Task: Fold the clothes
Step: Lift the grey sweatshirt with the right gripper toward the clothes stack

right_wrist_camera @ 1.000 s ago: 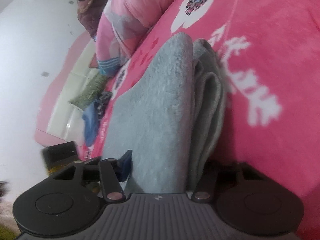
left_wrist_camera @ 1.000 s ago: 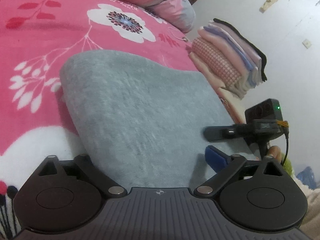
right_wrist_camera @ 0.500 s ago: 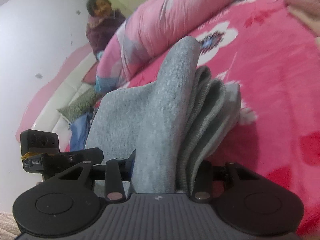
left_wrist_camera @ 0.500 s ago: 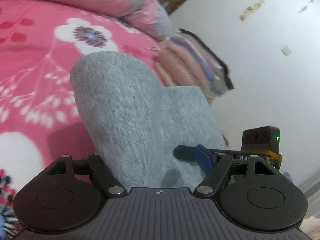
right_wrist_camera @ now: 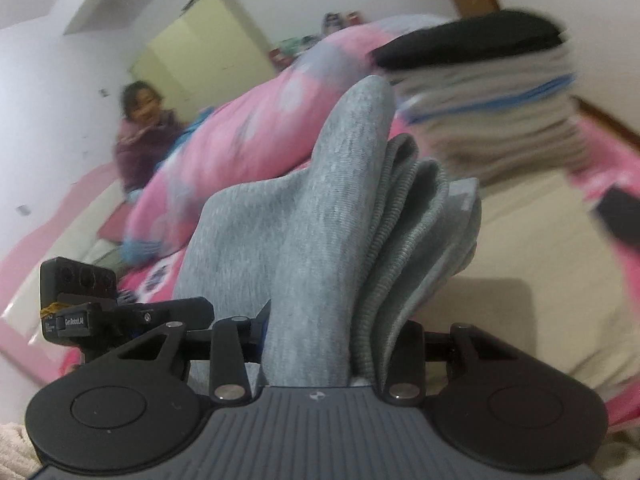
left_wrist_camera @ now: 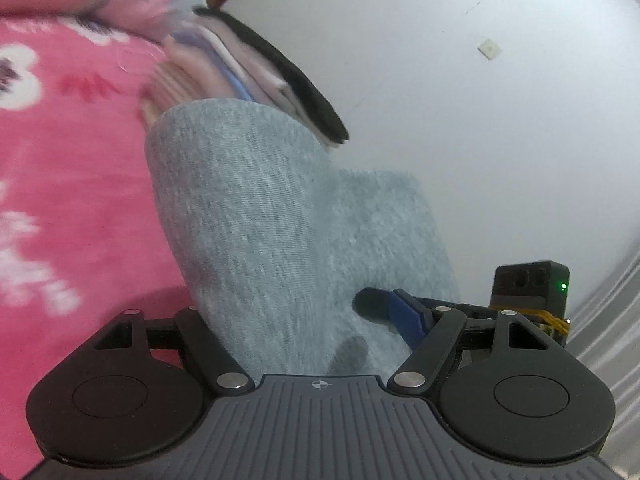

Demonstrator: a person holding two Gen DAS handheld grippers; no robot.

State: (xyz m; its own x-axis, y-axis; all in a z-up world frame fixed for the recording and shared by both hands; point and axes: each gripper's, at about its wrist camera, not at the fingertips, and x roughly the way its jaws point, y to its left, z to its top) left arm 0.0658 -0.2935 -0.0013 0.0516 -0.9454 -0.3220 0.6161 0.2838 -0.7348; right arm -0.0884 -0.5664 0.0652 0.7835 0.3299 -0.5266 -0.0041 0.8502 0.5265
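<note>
A folded grey garment (left_wrist_camera: 248,208) hangs in the air above the pink floral bedspread (left_wrist_camera: 60,200), held at both ends. My left gripper (left_wrist_camera: 280,308) is shut on one end, the cloth filling the gap between its fingers. My right gripper (right_wrist_camera: 338,328) is shut on the other end, where the grey garment (right_wrist_camera: 340,200) shows several stacked layers. Each gripper appears in the other's view: the right gripper (left_wrist_camera: 520,292) at the lower right, the left gripper (right_wrist_camera: 120,316) at the lower left. A stack of folded clothes (left_wrist_camera: 256,64) with a black piece on top stands just beyond the garment.
The stack of folded clothes (right_wrist_camera: 488,92) sits near the bed's edge by a white wall (left_wrist_camera: 480,120). A rolled pink duvet (right_wrist_camera: 248,140) lies along the bed's far side. A person (right_wrist_camera: 140,132) sits behind it, with a pale green cabinet (right_wrist_camera: 200,48) further back.
Both grippers have lifted the grey garment off the bedspread and carried it toward the stack of folded clothes. The stack now looks much closer in both views.
</note>
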